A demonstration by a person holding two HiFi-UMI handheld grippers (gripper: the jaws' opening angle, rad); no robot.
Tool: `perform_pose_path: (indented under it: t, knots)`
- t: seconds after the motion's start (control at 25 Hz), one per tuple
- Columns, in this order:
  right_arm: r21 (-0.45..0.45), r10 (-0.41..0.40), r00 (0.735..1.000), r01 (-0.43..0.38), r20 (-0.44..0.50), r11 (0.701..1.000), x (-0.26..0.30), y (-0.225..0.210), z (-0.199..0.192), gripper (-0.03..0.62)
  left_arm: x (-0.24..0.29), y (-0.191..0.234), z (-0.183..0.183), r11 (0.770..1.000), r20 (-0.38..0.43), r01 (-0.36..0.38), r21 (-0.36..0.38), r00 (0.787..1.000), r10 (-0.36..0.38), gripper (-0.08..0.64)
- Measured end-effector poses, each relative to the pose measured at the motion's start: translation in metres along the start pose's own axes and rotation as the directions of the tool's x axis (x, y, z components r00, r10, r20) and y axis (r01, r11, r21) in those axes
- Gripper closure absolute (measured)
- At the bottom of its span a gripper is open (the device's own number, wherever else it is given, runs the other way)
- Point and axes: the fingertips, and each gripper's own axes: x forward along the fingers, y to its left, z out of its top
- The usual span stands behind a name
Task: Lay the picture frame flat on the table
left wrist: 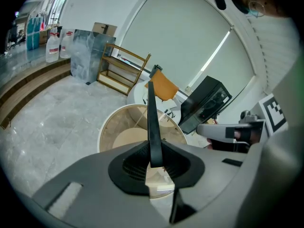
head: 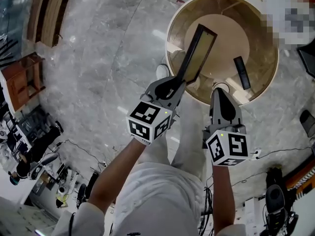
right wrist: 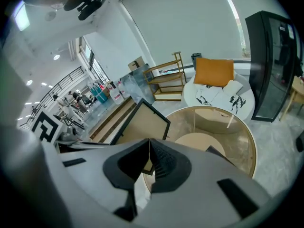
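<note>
- Both forearms reach forward and slant down from white sleeves, side by side, toward the near rim of a round glass-topped table [head: 173,28]. The marker cubes sit closest to the head camera.
- The left gripper [head: 178,81] has its jaws clamped on the lower end of the picture frame [head: 197,52]. The right gripper [head: 220,90] is just beside it and apart from the frame, with its tips over the table's edge.
- The frame is not flat. It rises tilted from the left jaws and leans away across the rim, over the glass top.
- The left gripper view sees the frame [left wrist: 152,118] edge-on, as a thin black bar standing straight up from between the pads of the left gripper [left wrist: 155,161]. The grip is plain here, but the frame's face is not.
- The right gripper view shows what that view cannot — the frame's broad tan side [right wrist: 142,120] inside its black border, seen beyond the jaws. The right gripper [right wrist: 149,144] has its own pads closed against each other with nothing between them.
- Only the head view shows the whole layout from above: a slim black slab [head: 241,73] lies on the table, well right of the frame. I cannot tell what the slab is.
- The gripper views add the room beyond — an orange cushion [right wrist: 213,71] and a wooden shelf rack [left wrist: 121,70].
</note>
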Motion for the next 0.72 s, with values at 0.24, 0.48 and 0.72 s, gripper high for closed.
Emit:
perform_pose_path:
  t: [0.24,0.48,0.72]
  knots:
    - [0.016,-0.021,1.000,0.021,-0.016,1.000,0.031,-0.019,-0.022,0.586,0.037,0.019,-0.021,1.000,-0.015,0.017,-0.010,1.000,-0.018,0.492]
    - [0.030,-0.031,0.999,0.032,-0.044,0.999,0.056,-0.026,-0.043,0.586,0.064,0.033,-0.043,0.999,-0.029,0.034,-0.033,0.999,-0.035,0.492]
    - [0.032,-0.023,0.997,0.026,-0.073,0.999,0.071,-0.023,-0.064,0.586,0.082,0.037,-0.057,0.999,-0.048,0.046,-0.014,0.998,-0.047,0.492]
